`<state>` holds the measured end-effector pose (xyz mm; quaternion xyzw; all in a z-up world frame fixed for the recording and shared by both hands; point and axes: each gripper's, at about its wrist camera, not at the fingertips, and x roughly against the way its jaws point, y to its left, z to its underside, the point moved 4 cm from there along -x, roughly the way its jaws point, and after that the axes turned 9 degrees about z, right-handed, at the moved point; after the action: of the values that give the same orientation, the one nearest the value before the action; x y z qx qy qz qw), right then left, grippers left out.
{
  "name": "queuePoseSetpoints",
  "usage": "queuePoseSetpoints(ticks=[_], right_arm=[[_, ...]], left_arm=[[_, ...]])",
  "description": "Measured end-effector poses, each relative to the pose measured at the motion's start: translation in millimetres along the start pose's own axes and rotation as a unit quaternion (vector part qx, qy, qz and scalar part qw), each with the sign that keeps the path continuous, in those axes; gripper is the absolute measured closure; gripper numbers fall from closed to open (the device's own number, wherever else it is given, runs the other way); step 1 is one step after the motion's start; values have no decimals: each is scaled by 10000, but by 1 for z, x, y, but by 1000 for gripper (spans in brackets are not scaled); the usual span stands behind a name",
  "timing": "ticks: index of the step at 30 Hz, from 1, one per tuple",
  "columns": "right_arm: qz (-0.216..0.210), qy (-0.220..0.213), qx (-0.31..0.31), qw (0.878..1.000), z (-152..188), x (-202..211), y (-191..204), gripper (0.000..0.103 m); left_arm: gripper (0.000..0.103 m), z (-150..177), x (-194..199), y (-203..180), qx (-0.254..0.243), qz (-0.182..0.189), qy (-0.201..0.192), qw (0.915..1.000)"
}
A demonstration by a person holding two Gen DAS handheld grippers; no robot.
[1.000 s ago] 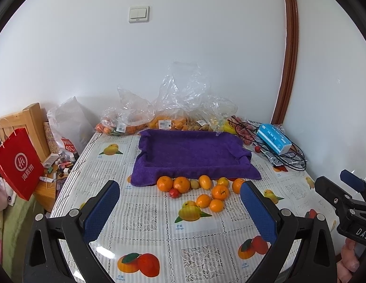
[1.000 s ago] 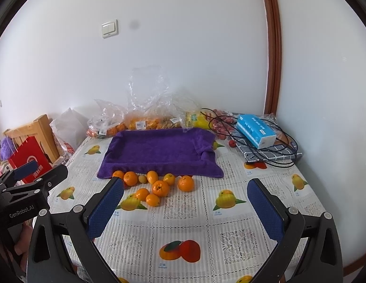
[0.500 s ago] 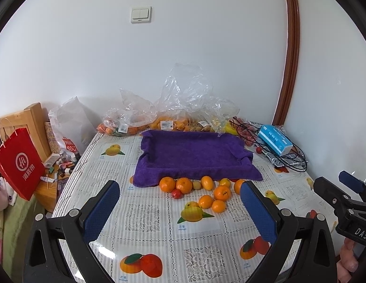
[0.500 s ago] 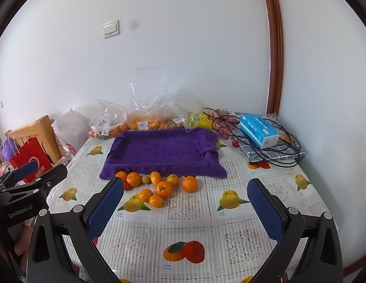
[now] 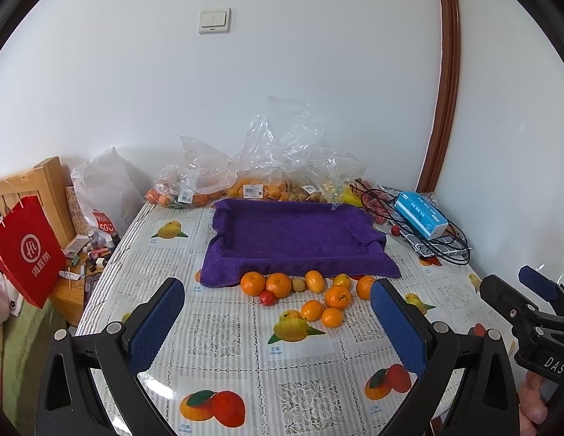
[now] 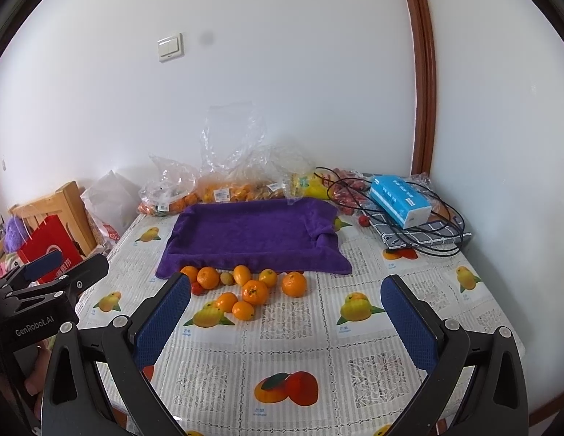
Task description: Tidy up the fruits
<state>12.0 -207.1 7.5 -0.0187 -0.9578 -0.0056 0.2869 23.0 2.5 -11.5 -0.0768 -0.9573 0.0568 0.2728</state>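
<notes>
Several oranges [image 5: 278,285] [image 6: 293,284], small yellow fruits [image 5: 314,280] and a small red fruit [image 5: 267,298] lie loose on the fruit-print tablecloth, just in front of a purple towel-lined tray [image 5: 296,239] [image 6: 252,234]. My left gripper [image 5: 278,327] hangs open over the near part of the table, well short of the fruit, with nothing between its blue pads. Likewise my right gripper [image 6: 285,321] is open and holds nothing, with the fruit ahead and to its left. Each gripper shows at the edge of the other's view.
Clear plastic bags of fruit [image 5: 260,181] line the wall behind the tray. A blue tissue box [image 5: 420,214], black cables [image 6: 402,229] and a checked cloth sit at the back right. A red paper bag [image 5: 27,254] and wooden furniture stand off the table's left edge.
Both views have drawn back and risen slightly, so the tray and fruit sit a little lower and farther off. Both grippers stay open; no fruit has moved.
</notes>
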Motion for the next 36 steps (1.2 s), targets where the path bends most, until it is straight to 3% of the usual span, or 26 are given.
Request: queuePoseSetpoints(ticks=[4,12,24,34,36], right_arm=[[10,25,11,10000,1,-2,0,0],[67,104,87,9999,2,-13,3,0],[292,200,136,9993,0,-37,8,0],[400,285,-16,9988,13,-78,-5,0],[231,347,-24,9991,17,-90,-8,0]], left_arm=[[1,0,-1,-1,24,33,-6,10000],[0,-2,-8,3,-123,-469,-17,9988],[1,-4,-23,14,-84,-147,49,9998],[1,6,-67,40,10,-263,329,9991],[1,10,-78,50,98,-280,405,9987]])
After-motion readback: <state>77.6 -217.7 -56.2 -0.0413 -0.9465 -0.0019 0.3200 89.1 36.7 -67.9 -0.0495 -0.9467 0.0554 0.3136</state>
